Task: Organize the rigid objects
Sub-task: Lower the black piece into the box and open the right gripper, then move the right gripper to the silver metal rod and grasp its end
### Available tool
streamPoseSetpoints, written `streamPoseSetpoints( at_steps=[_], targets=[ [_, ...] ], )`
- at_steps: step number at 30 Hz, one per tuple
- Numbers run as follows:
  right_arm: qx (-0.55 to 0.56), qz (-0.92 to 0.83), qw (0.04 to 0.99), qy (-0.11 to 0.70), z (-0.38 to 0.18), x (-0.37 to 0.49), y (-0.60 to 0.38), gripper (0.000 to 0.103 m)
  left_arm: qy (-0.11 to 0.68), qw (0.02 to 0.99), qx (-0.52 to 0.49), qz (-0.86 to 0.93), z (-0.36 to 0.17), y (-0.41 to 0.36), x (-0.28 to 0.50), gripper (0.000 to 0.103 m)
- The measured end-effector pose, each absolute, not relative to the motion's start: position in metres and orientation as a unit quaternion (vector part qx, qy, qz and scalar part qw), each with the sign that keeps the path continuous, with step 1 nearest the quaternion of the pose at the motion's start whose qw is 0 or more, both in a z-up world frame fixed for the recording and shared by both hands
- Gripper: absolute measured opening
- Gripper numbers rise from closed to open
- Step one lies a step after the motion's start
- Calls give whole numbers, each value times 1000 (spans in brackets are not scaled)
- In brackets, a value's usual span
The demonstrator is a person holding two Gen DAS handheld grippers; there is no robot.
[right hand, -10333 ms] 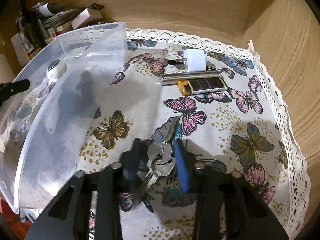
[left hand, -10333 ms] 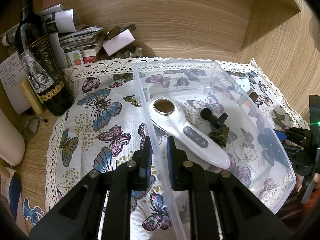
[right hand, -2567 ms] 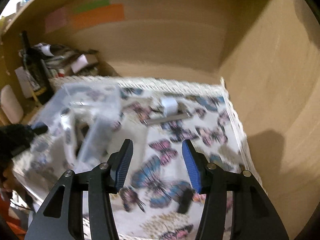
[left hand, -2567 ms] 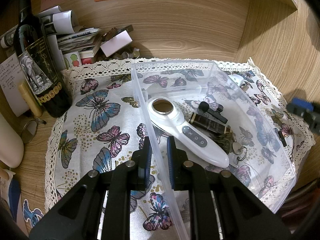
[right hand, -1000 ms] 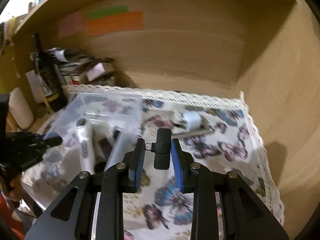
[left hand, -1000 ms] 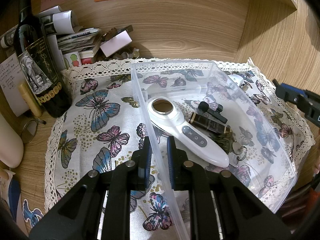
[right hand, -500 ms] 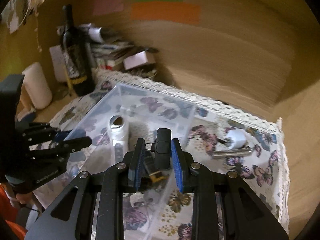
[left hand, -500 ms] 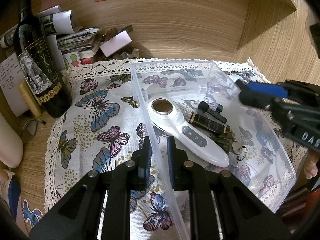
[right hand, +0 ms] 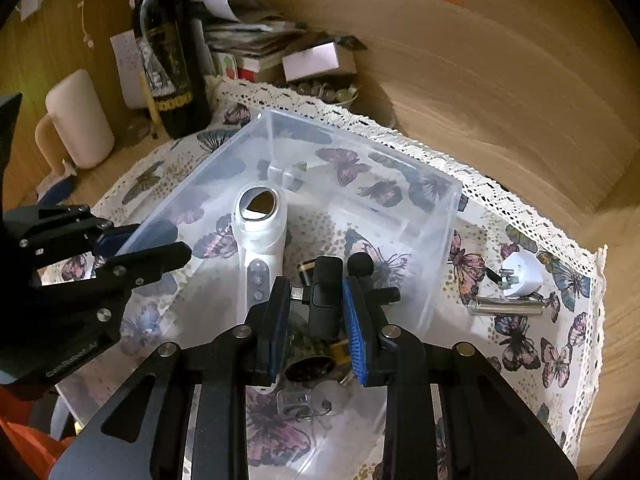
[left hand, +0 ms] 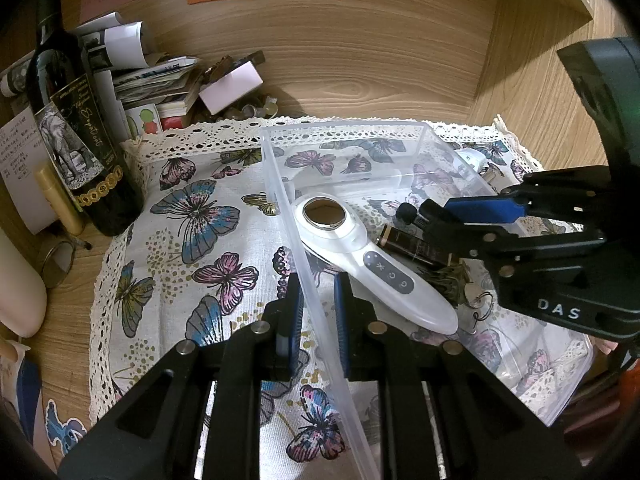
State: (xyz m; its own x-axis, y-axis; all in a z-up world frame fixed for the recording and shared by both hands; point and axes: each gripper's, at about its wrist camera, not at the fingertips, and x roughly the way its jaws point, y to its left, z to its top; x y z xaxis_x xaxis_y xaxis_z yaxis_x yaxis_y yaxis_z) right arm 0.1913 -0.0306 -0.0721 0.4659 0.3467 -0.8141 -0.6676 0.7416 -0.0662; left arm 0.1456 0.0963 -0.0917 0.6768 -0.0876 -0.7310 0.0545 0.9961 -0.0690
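Right gripper [right hand: 316, 320] clamps a black mic [right hand: 326, 296], long axis upright between the pads, directly above the bin [right hand: 440, 216] interior, beside the white device [right hand: 260, 240]. Judged next: release straight down. Left gripper [left hand: 318, 312] pinches the bin's near wall, steadying it.

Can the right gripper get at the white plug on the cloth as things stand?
Probably not yet. The right gripper is shut on a small black device above the clear bin. The white plug lies uncovered on the cloth outside the bin, so once the gripper is emptied the way looks free.
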Motion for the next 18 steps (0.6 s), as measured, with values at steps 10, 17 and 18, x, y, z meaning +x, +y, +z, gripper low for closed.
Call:
streamPoseSetpoints(
  at_steps=[10, 17, 18],
  targets=[
    [-181, 299, 842, 411, -67, 193, -36, 35, 400, 915, -21, -39, -92, 96, 145, 15],
    [-137, 277, 874, 375, -38, 194, -64, 39, 400, 915, -21, -39, -92, 96, 145, 15],
    [-132, 273, 878, 371, -34, 194, -68, 41, 400, 915, -21, -39, -92, 96, 145, 15]
  ],
)
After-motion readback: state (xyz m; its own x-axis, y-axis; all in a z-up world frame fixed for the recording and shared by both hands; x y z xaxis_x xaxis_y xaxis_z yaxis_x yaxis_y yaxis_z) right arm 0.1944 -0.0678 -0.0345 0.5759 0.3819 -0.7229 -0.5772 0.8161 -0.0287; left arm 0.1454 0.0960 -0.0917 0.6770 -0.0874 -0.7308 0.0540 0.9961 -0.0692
